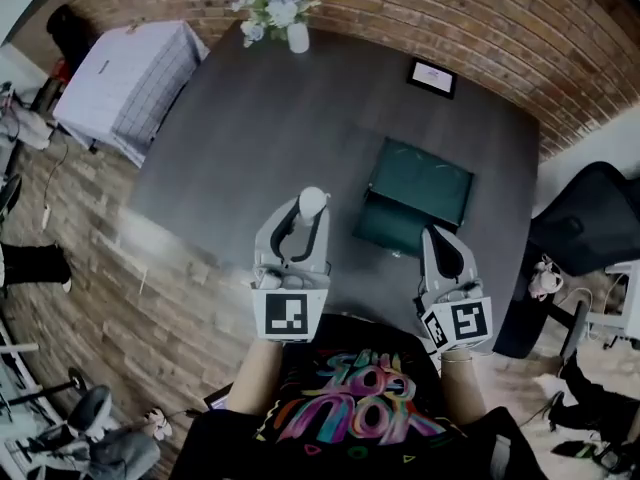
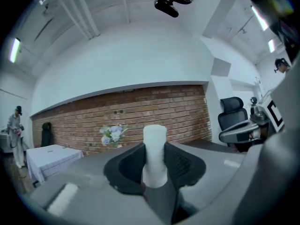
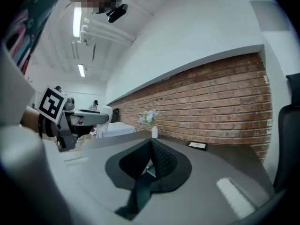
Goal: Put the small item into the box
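Note:
My left gripper [image 1: 311,211] hovers over the near side of the dark table [image 1: 250,138] and is shut on a small white cylinder [image 1: 313,201]. The left gripper view shows that cylinder [image 2: 154,153] standing upright between the two black pads [image 2: 126,165]. The green box [image 1: 420,193] lies open on the table, right of the left gripper and just beyond my right gripper [image 1: 441,236]. In the right gripper view, the right gripper [image 3: 151,143] has its black pads meeting at the tips with nothing held.
A vase of flowers [image 1: 280,8] and a small framed card [image 1: 432,76] stand at the table's far edge. A white-covered table [image 1: 130,78] is off to the left and a black office chair [image 1: 590,228] to the right. A brick wall runs behind.

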Demonstrator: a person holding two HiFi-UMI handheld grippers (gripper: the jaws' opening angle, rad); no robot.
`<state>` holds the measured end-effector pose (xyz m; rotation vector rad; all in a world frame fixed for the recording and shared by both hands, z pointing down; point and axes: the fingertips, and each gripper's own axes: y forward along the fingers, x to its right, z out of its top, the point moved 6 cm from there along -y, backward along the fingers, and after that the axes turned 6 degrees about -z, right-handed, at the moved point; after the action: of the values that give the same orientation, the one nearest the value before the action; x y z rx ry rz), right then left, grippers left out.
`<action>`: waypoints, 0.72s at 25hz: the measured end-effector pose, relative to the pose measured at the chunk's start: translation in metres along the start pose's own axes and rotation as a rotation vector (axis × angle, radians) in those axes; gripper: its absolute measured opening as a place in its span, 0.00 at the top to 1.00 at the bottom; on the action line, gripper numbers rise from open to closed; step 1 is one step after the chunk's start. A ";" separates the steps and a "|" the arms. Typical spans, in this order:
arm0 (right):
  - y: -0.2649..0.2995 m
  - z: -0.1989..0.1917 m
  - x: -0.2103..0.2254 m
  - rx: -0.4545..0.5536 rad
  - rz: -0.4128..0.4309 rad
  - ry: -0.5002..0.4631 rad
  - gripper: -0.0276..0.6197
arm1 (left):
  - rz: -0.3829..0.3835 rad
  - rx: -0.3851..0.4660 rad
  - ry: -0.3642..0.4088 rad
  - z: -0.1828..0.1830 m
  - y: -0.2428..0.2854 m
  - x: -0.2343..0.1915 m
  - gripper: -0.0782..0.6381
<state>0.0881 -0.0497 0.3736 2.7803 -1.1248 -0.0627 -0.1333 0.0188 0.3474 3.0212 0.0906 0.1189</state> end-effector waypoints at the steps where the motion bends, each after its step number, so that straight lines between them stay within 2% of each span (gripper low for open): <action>1: 0.001 0.001 0.007 0.000 -0.043 0.003 0.96 | -0.044 0.006 0.002 0.001 0.015 0.000 0.71; 5: 0.006 0.002 0.028 -0.012 -0.186 0.017 0.96 | -0.192 0.003 0.013 0.004 0.064 0.002 0.71; 9: 0.002 -0.001 0.047 -0.038 -0.317 0.027 0.96 | -0.304 0.002 0.014 0.004 0.096 0.006 0.71; 14: -0.004 -0.004 0.061 -0.054 -0.432 0.048 0.96 | -0.388 -0.023 0.006 0.000 0.116 0.009 0.71; 18: -0.005 -0.002 0.068 -0.043 -0.444 0.047 0.96 | -0.411 -0.022 0.024 0.001 0.124 0.016 0.71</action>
<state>0.1406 -0.0937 0.3760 2.9164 -0.4724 -0.0659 -0.1103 -0.1033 0.3624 2.9054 0.6993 0.1163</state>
